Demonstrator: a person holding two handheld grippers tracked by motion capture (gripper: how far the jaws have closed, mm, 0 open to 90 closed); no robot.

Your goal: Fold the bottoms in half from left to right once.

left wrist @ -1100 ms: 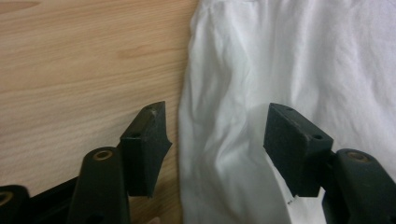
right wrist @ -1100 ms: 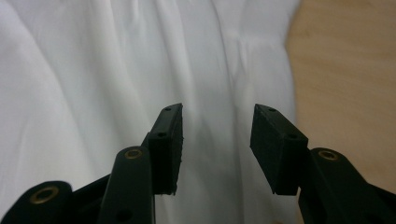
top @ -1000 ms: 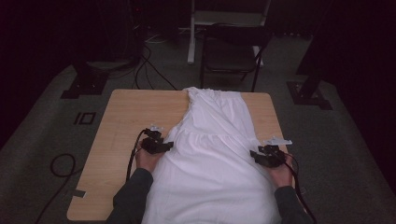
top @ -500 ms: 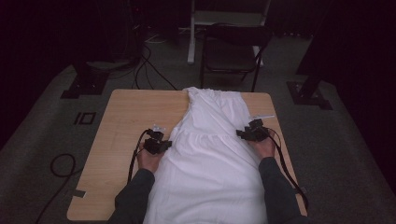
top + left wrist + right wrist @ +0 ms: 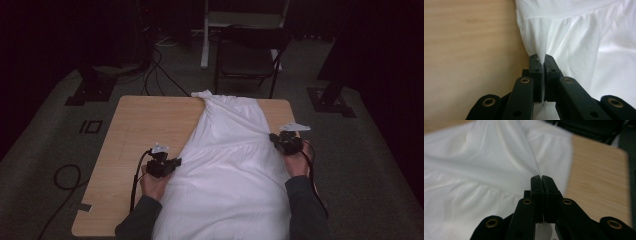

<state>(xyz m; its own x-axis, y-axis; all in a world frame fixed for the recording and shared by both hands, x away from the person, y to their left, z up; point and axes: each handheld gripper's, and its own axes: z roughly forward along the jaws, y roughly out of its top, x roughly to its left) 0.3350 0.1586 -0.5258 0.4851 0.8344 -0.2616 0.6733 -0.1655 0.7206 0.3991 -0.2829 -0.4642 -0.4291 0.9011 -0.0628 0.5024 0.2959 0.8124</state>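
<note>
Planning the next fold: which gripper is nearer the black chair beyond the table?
Right. The right gripper pinches the white garment near the table's far edge, closer to the chair; the left gripper pinches farther back.

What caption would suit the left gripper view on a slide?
Left gripper shut on a pinched fold at the white garment's edge, beside the bare wooden table.

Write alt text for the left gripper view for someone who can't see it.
The left gripper, its two black fingers shut, pinches a raised fold at the edge of a white garment. The cloth spreads away wrinkled to the right, and bare light wooden table lies to the left.
</note>
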